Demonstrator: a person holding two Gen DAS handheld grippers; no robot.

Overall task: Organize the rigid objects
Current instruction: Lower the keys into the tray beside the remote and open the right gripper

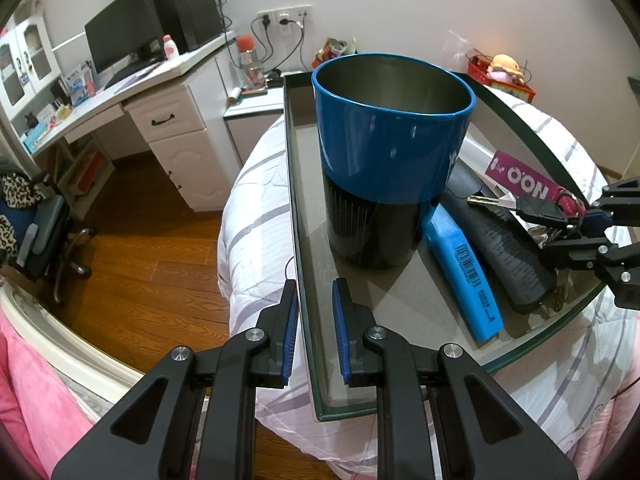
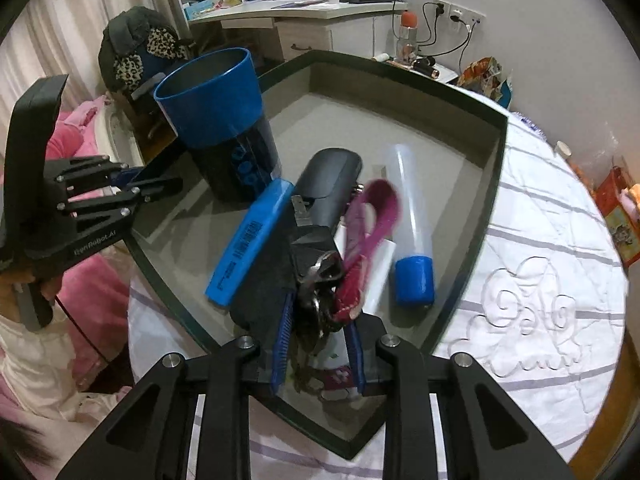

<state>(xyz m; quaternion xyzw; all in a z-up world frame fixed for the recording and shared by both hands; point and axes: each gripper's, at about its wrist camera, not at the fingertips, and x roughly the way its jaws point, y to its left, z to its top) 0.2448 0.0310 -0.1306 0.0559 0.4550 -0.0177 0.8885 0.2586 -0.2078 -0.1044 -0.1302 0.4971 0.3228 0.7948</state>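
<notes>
A: Right gripper (image 2: pixel 318 332)?
B: Pinching key bunch (image 2: pixel 320 280), tray (image 2: pixel 460 92) beneath; left gripper (image 1: pixel 316 316) clamps tray's rim.
A: Progress?
B: Cup (image 2: pixel 216 120), cases ahead already inside; keys unplaced.

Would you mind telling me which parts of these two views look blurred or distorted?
Right wrist view: the magenta strap of the key bunch between the right gripper pads is smeared by motion, while the blue cup stays sharp. Left wrist view: everything is crisp, but the fisheye bows the glass tray edge and the desk.
</notes>
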